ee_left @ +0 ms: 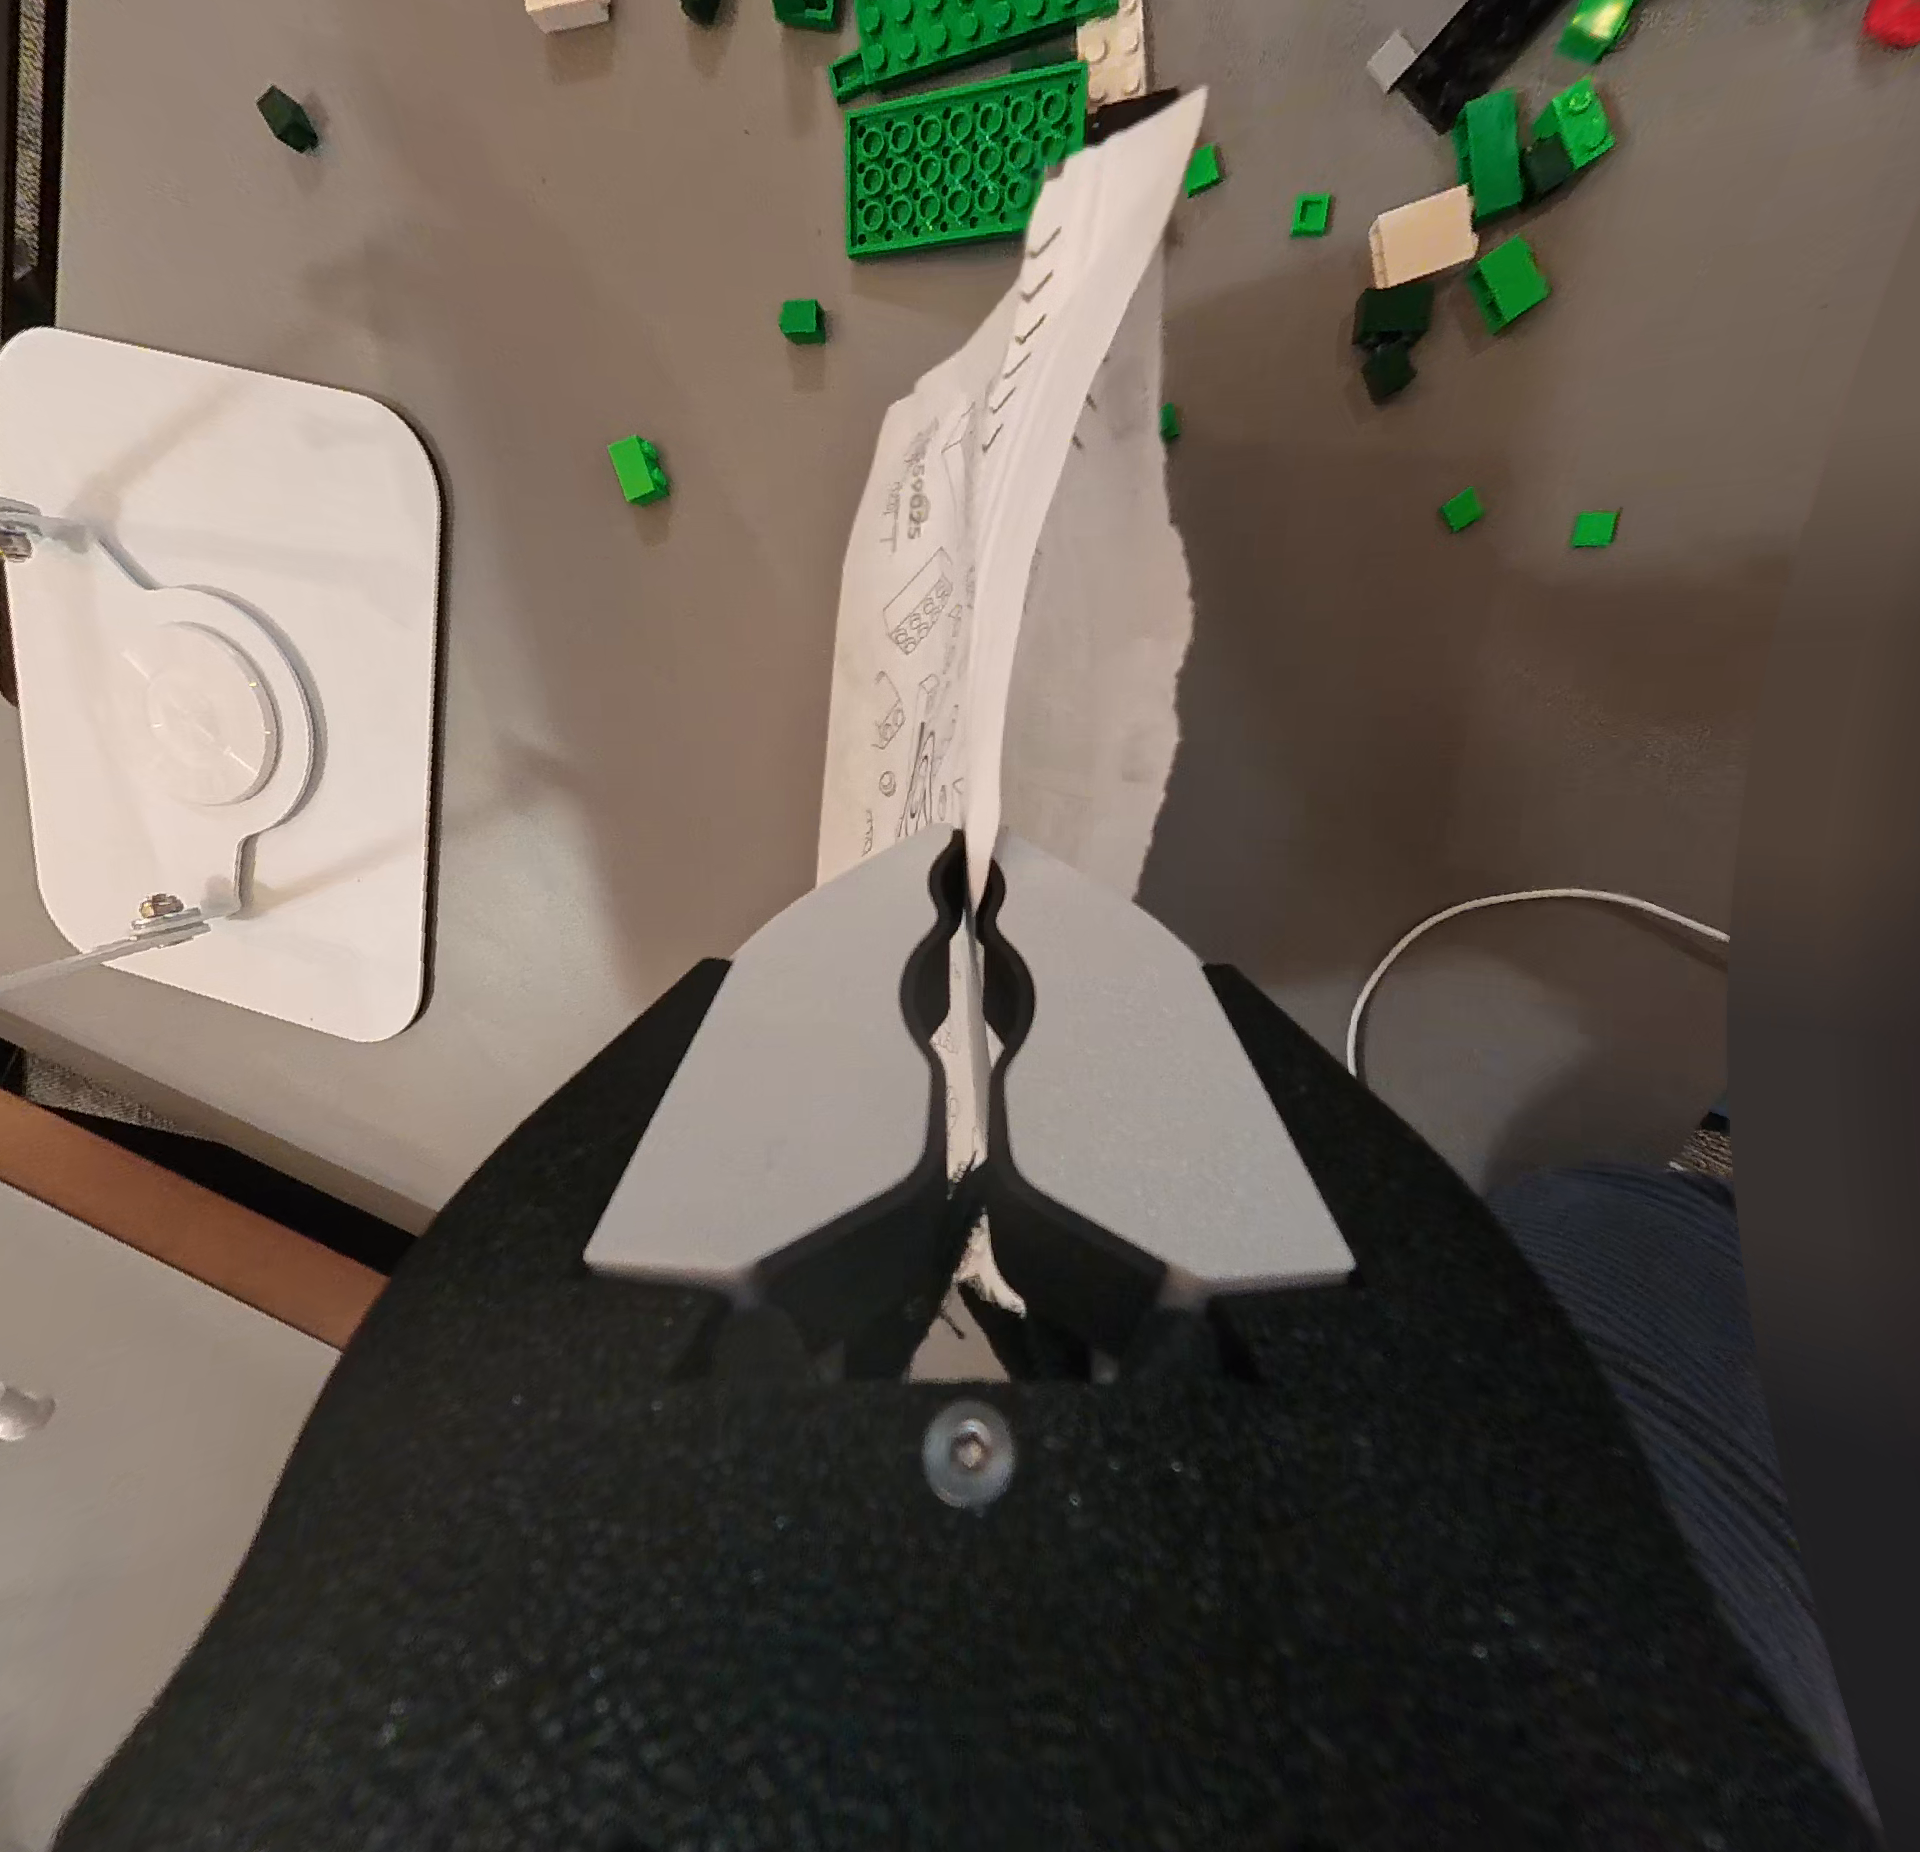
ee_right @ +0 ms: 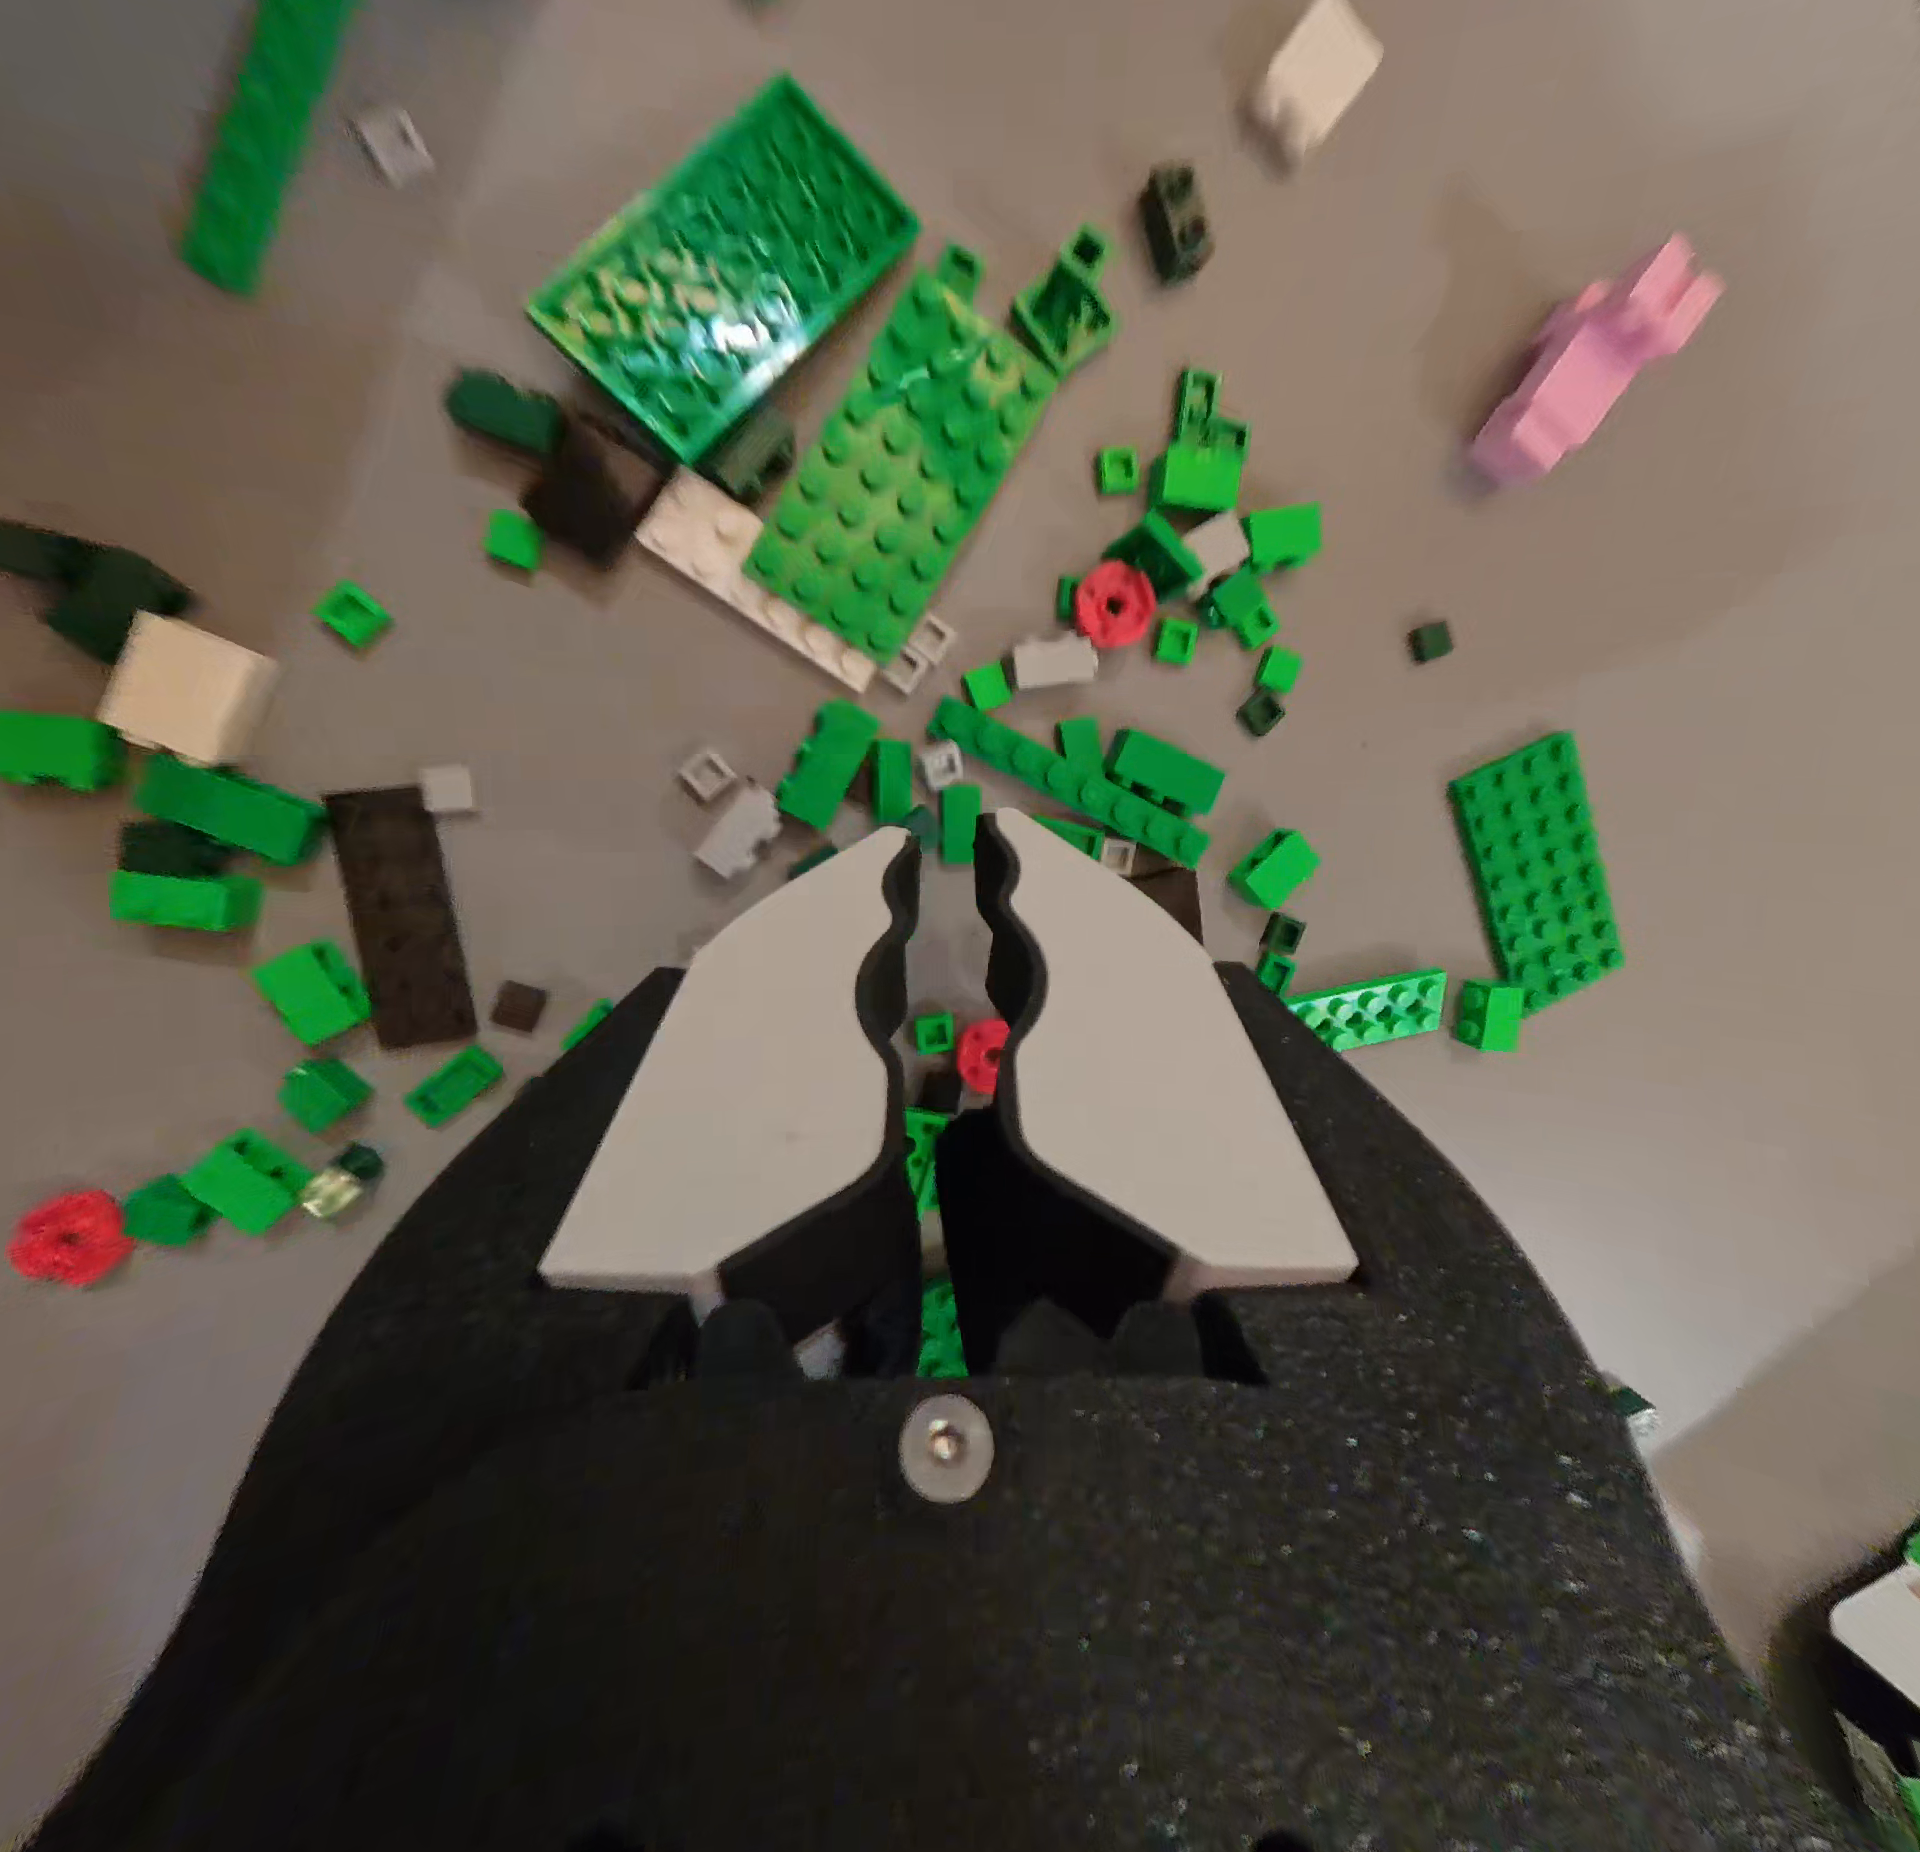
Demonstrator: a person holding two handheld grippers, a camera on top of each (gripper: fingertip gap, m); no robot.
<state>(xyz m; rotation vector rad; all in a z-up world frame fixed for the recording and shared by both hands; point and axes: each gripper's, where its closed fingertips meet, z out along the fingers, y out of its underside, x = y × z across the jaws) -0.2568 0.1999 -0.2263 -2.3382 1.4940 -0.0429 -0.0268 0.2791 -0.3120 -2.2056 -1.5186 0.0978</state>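
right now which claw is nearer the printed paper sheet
Left. The left claw is shut on the paper sheet; the right claw hangs over loose green bricks, no paper in view.

Paper sheet (ee_left: 997, 597): its lower end is disappearing between the left gripper (ee_left: 971, 857) fingers, edge-on, so its print is staying unreadable.
White stand base (ee_left: 239, 680): the frame's left edge is cutting it off.
Bricks under right gripper (ee_right: 951, 846): the fingers are partly hiding a red round piece (ee_right: 982, 1049).
Large green plate (ee_right: 727, 264): motion blur is smearing its studs.
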